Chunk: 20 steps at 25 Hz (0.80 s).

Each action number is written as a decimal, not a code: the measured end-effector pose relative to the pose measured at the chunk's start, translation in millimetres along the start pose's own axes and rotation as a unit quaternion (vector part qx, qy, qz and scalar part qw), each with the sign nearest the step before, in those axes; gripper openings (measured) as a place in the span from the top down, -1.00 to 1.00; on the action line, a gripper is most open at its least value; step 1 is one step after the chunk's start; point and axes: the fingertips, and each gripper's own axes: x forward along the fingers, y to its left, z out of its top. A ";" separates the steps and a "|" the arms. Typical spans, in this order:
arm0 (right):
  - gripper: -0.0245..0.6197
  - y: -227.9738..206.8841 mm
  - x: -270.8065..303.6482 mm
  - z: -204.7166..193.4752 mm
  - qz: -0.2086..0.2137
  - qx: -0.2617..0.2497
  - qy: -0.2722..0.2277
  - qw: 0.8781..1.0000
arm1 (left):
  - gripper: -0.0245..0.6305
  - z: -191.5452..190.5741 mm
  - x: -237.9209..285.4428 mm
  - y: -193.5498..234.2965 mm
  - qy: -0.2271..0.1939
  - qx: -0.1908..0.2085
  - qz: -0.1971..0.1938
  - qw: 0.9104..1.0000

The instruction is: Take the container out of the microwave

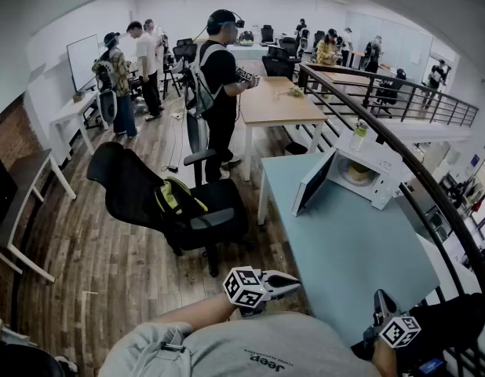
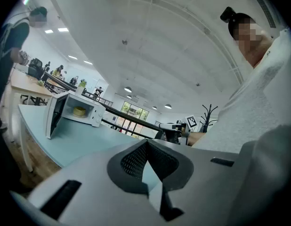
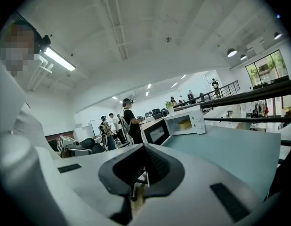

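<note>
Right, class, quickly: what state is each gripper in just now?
Left gripper: jaws together at the tips, holding nothing.
Right gripper: jaws together at the tips, holding nothing.

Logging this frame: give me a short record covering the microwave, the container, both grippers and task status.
microwave: at the far end of the light blue table, door swung open
container: yellowish, inside the microwave
on top of microwave: a bottle
left gripper: shut, empty, close to the person's body
right gripper: shut, empty, at the table's near edge
task status: container not yet taken out; neither gripper is near the microwave
</note>
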 end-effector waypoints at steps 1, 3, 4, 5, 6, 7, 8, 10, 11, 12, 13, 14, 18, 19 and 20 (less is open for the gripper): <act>0.87 1.2 9.0 3.5 0.012 -0.004 0.002 1.000 | 0.89 2.2 -2.3 3.5 -0.005 0.001 0.009 1.000; 0.87 1.7 24.1 9.7 0.028 -0.011 0.005 1.000 | 0.89 6.3 -5.3 9.7 -0.013 0.002 0.025 1.000; 0.87 0.4 28.5 11.8 0.029 -0.014 0.006 0.999 | 0.89 8.0 -5.3 11.8 -0.015 0.003 0.030 0.999; 0.87 -1.0 30.4 13.2 0.028 -0.015 0.007 0.999 | 0.89 9.4 -4.2 12.8 -0.017 0.003 0.032 0.999; 0.87 -1.5 30.4 13.9 0.028 -0.016 0.008 0.999 | 0.89 10.5 -2.4 12.6 -0.017 0.004 0.032 0.999; 0.87 -1.1 29.1 14.3 0.027 -0.016 0.008 0.999 | 0.89 11.0 -0.3 11.7 -0.017 0.005 0.030 0.999; 0.87 -0.5 27.4 14.4 0.027 -0.015 0.008 0.999 | 0.89 11.3 2.0 10.6 -0.015 0.007 0.028 0.999; 0.87 -1.2 24.1 14.4 0.027 -0.015 0.008 0.999 | 0.89 11.0 7.3 8.7 -0.011 0.007 0.024 1.000; 0.87 -2.3 22.0 14.4 0.027 -0.016 0.007 0.999 | 0.89 10.7 10.6 7.4 -0.009 0.007 0.022 1.000; 0.87 -3.7 19.4 14.2 0.026 -0.016 0.006 1.000 | 0.89 10.2 14.0 5.6 -0.007 0.007 0.020 1.000; 0.87 -5.2 16.5 13.7 0.025 -0.016 0.005 1.000 | 0.89 9.5 17.2 3.7 -0.006 0.008 0.018 1.000; 0.87 -6.9 13.7 13.2 0.024 -0.016 0.005 1.000 | 0.89 9.0 20.2 1.8 -0.004 0.008 0.016 1.000; 0.87 -11.3 5.7 15.4 0.024 -0.013 0.004 1.000 | 0.89 9.5 30.5 -5.2 0.000 0.007 0.013 1.000; 0.87 -12.6 3.8 16.9 0.024 -0.011 0.003 1.000 | 0.89 9.6 33.7 -7.5 0.002 0.007 0.013 1.000; 0.87 -14.6 1.7 18.8 0.023 -0.010 0.001 1.000 | 0.89 9.9 37.6 -9.9 0.004 0.008 0.013 1.000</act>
